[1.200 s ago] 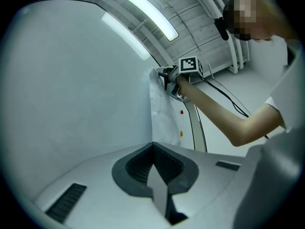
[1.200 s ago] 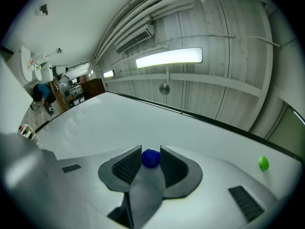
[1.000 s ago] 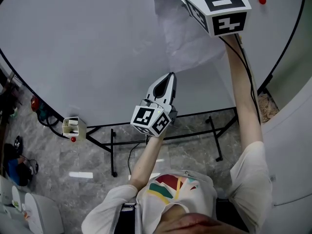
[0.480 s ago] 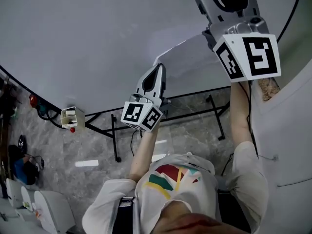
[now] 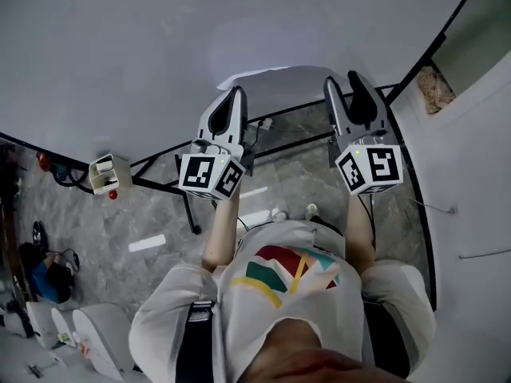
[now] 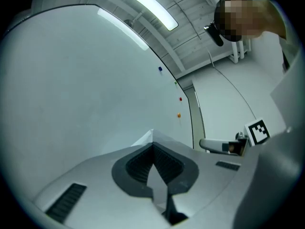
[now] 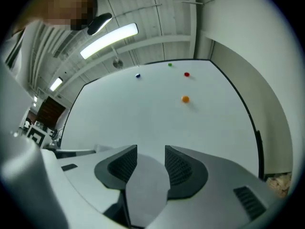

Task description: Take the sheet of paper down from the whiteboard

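Though the whiteboard [image 5: 120,54] fills most of the head view, the sheet of paper [image 5: 279,82] no longer lies flat on it: it hangs low in front of the board's bottom edge, stretched between the two grippers. The left gripper [image 5: 234,98] is clamped tight on one corner, and a tip of paper pokes out beyond its closed pads. The right gripper [image 5: 343,82] has just been opening. Its jaws stand wide, and the sheet's other edge lies loose in the gap with neither pad pressing on it.

The taking-down looks all but finished, with the sheet passing to the left gripper alone. The next move likely calls for drawing the right gripper clear without snagging that loose edge, then carrying the sheet away one-handed.

There is open floor [image 5: 120,230] below and to the left. To the right, the board's black rim [image 5: 431,50] and a pale wall [image 5: 479,134] crowd in. The stand's bars [image 5: 188,206] run just under the grippers. An orange magnet [image 7: 185,98] sits well up the board.
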A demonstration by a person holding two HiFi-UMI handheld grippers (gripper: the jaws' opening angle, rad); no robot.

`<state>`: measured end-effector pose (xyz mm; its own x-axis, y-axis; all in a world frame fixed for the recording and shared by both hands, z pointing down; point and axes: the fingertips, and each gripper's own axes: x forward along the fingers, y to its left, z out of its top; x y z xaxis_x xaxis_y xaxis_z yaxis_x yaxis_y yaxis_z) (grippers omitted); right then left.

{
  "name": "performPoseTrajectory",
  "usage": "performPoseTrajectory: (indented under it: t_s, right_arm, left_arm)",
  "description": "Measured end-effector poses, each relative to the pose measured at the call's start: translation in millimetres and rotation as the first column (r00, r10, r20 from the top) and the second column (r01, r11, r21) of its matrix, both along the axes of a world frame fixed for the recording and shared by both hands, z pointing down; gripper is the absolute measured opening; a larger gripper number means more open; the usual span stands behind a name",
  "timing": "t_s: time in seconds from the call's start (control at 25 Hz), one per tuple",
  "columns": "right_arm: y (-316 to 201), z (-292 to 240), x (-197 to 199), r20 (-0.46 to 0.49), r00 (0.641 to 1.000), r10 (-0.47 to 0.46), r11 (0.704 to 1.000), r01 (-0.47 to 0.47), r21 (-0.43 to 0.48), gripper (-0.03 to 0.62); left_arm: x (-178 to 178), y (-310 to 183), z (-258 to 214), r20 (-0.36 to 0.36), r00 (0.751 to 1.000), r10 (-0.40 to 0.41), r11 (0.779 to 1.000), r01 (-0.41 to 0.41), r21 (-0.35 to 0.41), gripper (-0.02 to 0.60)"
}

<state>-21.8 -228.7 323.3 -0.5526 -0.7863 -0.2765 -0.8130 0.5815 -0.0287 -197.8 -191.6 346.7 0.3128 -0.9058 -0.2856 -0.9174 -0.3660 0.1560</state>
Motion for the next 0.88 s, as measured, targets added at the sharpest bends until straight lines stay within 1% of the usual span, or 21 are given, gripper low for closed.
performPoseTrajectory:
  t_s: [0.12,0.24,0.36,0.6,0.72,0.88]
  right_arm:
    - [18,46,-10,-0.048,0.999,-0.007,0.993,0.002,-0.116,0.189]
    - [32,65,-16,-0.081,0.997,-0.010,0.987,-0.003,-0.159,0.187]
    - [39,70,-21,-0.099,0.995,0.012,0.987,-0.027,-0.161,0.168]
    - [48,71,-31,-0.085,0.995,0.056,0.984,-0.069,-0.162,0.126]
    - [58,74,-39,-0.099,0.994,0.049,0.984,-0.065,-0.163,0.117]
    - [76,74,-42,-0.140,0.989,0.037,0.987,-0.057,-0.148,0.112]
  left_arm:
    - [-6,6,15,0.001,1.000,0.016,0.999,-0.016,-0.038,0.041]
    - [-13,13,27,0.014,0.999,0.030,0.998,-0.030,-0.060,0.043]
    - [-21,18,33,0.014,0.999,0.044,0.997,-0.043,-0.069,0.041]
    - [-36,28,43,0.016,0.997,0.076,0.994,-0.074,-0.086,0.043]
    - [-45,36,52,-0.007,0.998,0.070,0.993,-0.070,-0.098,0.041]
    - [-47,51,52,-0.033,0.997,0.064,0.994,-0.067,-0.083,0.043]
